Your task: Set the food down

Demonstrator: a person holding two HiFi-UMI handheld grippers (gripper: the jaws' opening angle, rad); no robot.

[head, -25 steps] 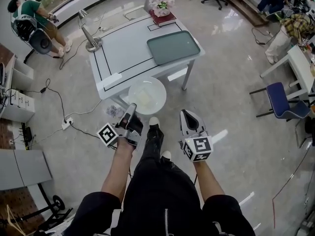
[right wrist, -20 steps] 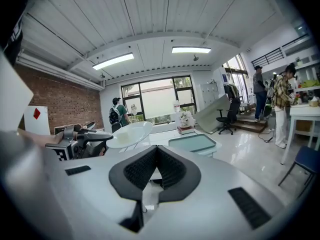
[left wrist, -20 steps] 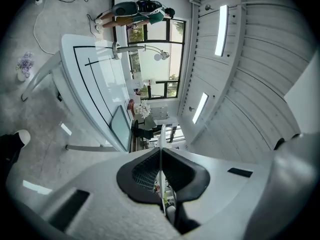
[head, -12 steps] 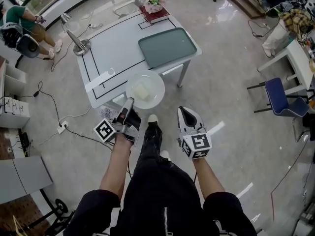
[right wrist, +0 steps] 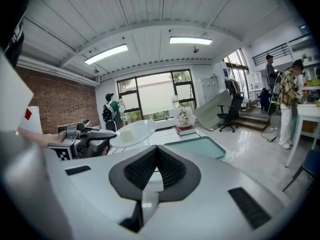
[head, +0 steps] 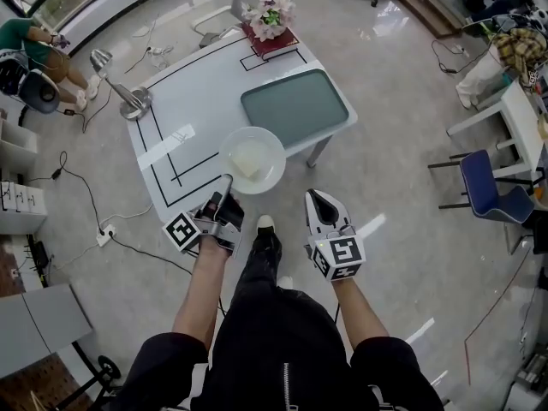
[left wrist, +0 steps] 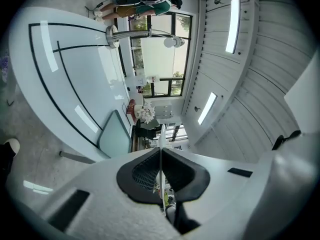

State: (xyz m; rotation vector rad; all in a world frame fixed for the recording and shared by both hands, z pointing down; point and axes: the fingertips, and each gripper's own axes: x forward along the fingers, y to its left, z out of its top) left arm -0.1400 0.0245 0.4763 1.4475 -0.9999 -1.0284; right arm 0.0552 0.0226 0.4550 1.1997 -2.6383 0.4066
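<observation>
A white plate point(head: 253, 158) carries a pale block of food point(head: 247, 163). It hangs level over the near edge of the white table point(head: 184, 110). My left gripper point(head: 226, 183) is shut on the plate's near rim. In the left gripper view that rim point(left wrist: 161, 146) shows edge-on as a thin white line between the pads. My right gripper point(head: 315, 199) is beside it over the floor, shut and holding nothing. In the right gripper view the plate point(right wrist: 132, 132) and left gripper point(right wrist: 107, 137) are at the left.
On the table are a green tray point(head: 295, 107), flowers on a red book point(head: 269, 17) and a desk lamp point(head: 128, 92). Cables point(head: 103, 229) lie on the floor at the left. A blue chair point(head: 488, 187) stands at the right. A person sits at the far left point(head: 21, 45).
The table has come nearer as the person walks toward it. Both grippers moved forward; the plate, earlier over the floor before the table, now hangs over its near edge.
</observation>
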